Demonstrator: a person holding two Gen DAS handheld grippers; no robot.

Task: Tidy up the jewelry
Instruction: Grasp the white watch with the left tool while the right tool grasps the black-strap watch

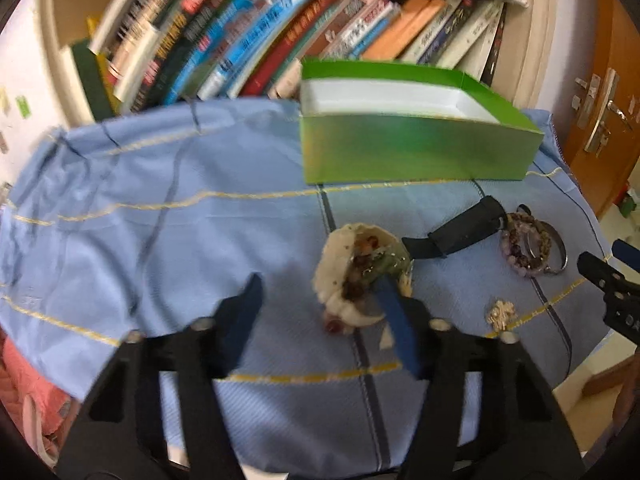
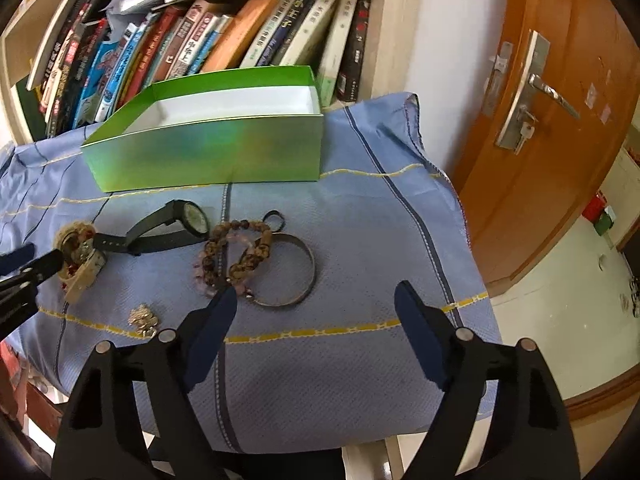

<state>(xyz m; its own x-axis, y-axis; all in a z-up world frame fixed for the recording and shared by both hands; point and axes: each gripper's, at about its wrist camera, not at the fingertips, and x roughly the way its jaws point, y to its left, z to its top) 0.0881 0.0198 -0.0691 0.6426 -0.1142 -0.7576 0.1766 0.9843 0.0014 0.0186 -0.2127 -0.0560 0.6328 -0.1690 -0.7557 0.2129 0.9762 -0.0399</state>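
Left wrist view shows your left tongs [image 1: 320, 304] spread around the beaded bracelet bundle [image 1: 360, 276], right tongs [image 2: 316, 308] apart, green box [image 2: 208, 152] waiting.

Count on cloth: one green box [image 2: 208, 152], one watch [image 2: 176, 226], one metal bangle [image 2: 298, 272], beaded bracelets [image 2: 236, 258] tangled, number unclear, one small brooch [image 2: 143, 320], one bead pile [image 1: 360, 272].
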